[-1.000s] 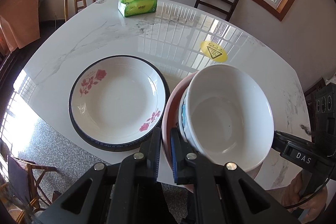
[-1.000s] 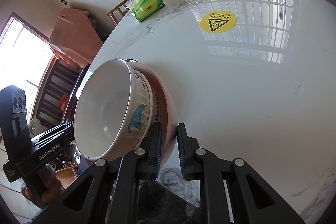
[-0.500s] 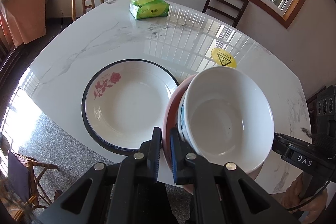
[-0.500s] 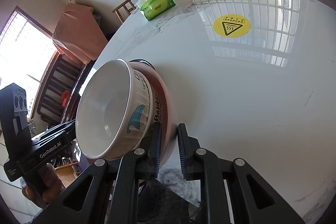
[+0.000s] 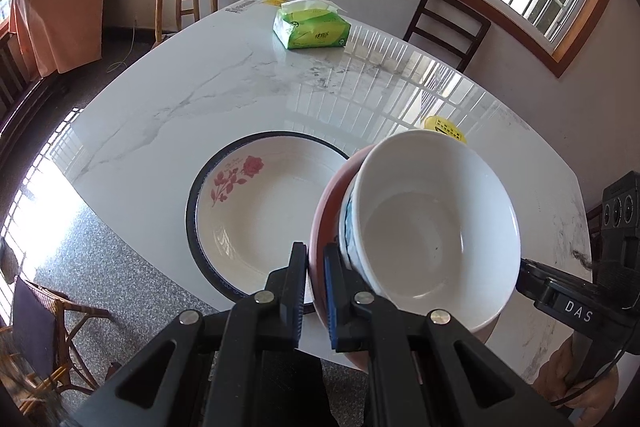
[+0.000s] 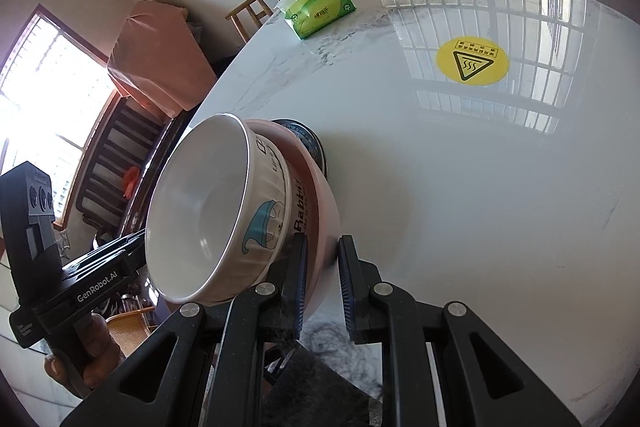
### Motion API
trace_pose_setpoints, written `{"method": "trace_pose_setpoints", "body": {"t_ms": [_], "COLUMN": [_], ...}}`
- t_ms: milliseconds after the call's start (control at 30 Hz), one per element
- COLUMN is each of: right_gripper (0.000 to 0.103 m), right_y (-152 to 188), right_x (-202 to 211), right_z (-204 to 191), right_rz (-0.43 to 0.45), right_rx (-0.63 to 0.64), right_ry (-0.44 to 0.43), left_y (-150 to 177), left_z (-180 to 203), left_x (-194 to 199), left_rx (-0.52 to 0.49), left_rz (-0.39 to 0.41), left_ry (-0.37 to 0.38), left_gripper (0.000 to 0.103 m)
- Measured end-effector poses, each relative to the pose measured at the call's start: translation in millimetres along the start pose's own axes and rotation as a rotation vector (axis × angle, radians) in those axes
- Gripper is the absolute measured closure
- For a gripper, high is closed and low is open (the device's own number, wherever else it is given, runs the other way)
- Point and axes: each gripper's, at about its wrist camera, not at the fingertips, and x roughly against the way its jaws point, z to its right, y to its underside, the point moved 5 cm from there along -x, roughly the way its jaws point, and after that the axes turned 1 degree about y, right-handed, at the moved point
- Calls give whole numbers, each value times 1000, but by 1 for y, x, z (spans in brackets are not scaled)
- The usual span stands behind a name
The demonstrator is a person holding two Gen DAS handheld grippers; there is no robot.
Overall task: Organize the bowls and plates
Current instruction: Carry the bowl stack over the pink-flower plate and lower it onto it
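2 claws: both gripped 1 stack of bowls from opposite sides, above the tabletop.
Left claw: jaws nearly closed, pinched on the rim of the pink bowl.
Right claw: jaws narrowly parted, clamped on the pink bowl's opposite rim.
White bowl: nested inside the pink bowl, empty, with a blue cartoon print and lettering on its outer wall; the stack tilted.
Plate: deep, white, dark-rimmed, with red roses; it lay on the tabletop near the front edge, just left of the stack in the left wrist view and partly hidden behind it.
Tissue pack: green, at the far side of the tabletop.
Yellow sticker: round warning mark, well apart from the plate.
Hand: held the left claw's handle.
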Motion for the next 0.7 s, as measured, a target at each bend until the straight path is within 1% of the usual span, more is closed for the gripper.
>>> {"method": "trace_pose_setpoints", "body": {"t_ms": [367,700], "right_gripper": [86,86], "right_y": [-14,-27], "right_x": [-13,-27], "right_z": [-30,-50], "right_rz": [-6,-20], "right_rx": [31,49], "right_ry": [-43,-65], "left_y": [-21,-30], "left_z": [-29,-52], "left_x": [18,20], "left_rx": [40,76], "left_rz": [46,56], "left_ry": [-28,-43], "left_gripper": [96,96]}}
